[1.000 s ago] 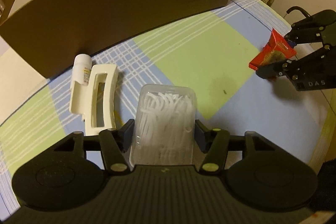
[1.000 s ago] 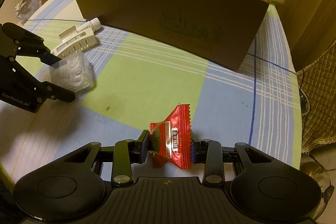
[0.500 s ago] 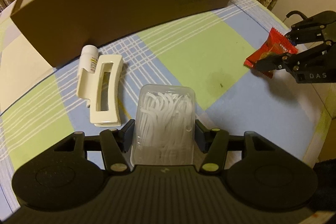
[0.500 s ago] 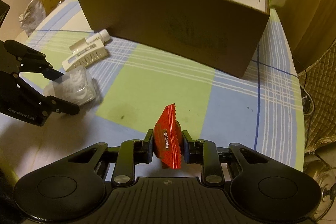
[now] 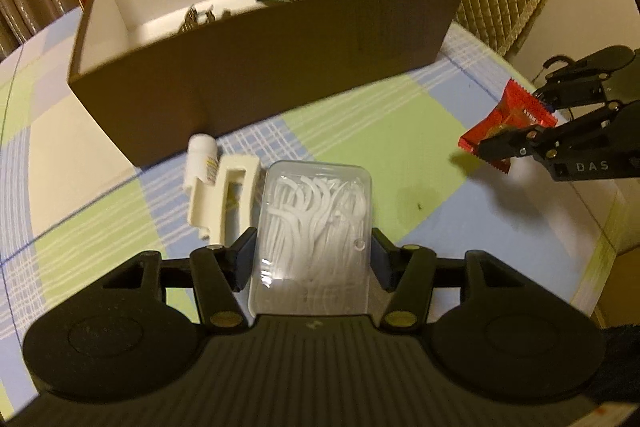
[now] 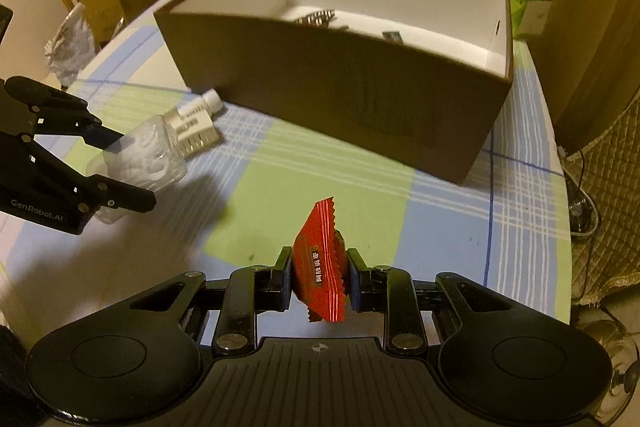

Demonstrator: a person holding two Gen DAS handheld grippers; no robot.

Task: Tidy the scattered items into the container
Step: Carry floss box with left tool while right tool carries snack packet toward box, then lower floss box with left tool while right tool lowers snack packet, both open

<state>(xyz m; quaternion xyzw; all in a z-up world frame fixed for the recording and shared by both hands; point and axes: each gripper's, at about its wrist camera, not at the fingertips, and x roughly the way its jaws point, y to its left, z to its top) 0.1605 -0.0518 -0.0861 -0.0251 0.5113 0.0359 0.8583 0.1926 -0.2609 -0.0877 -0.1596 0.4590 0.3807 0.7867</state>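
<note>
Fingers of the left gripper [image 5: 312,255] are pinching a clear floss-pick box [image 5: 314,235] before the brown cardboard box [image 5: 280,67]; the right gripper [image 6: 319,279] is pinching a red snack packet [image 6: 320,267] there, above the worktop [image 6: 340,179].

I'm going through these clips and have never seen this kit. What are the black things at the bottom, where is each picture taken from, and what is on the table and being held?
Each black shape is a hand-held two-finger tool with a camera mounted on it, looking along its fingers. One picture is from the left tool, the other from the right tool; each also shows the other tool from the side. The left tool grips a clear box of floss picks. The right tool pinches a red snack packet. On the checked tablecloth lie a cream hair claw clip and a small white bottle, beside the open brown cardboard box, which already holds a few items.
</note>
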